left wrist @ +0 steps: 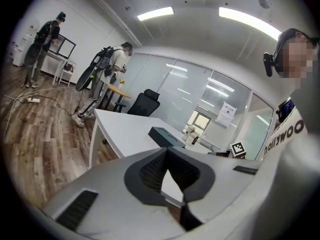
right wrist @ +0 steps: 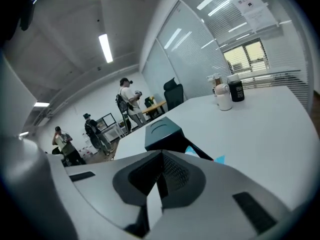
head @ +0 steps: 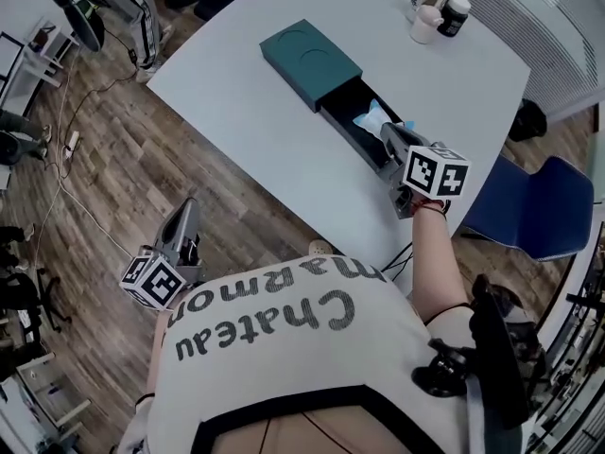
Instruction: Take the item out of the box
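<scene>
Left gripper (head: 189, 206) hangs low off the table (head: 236, 93) edge over the wood floor, well apart from the box (head: 310, 60), arm down at the person's side. Its jaws are closed, tips meeting, nothing between. Right gripper (head: 386, 129) is reached forward, forearm extended, tip over the box's pulled-out drawer (head: 342, 119). Its jaws are also pressed together with nothing seen between them. The item (head: 371, 118), a light blue crumpled packet, lies in the open drawer just at the right gripper's tip. Box is dark teal with a circle on its lid. Beyond the box, at the table's far corner, stand cups (head: 430, 12).
</scene>
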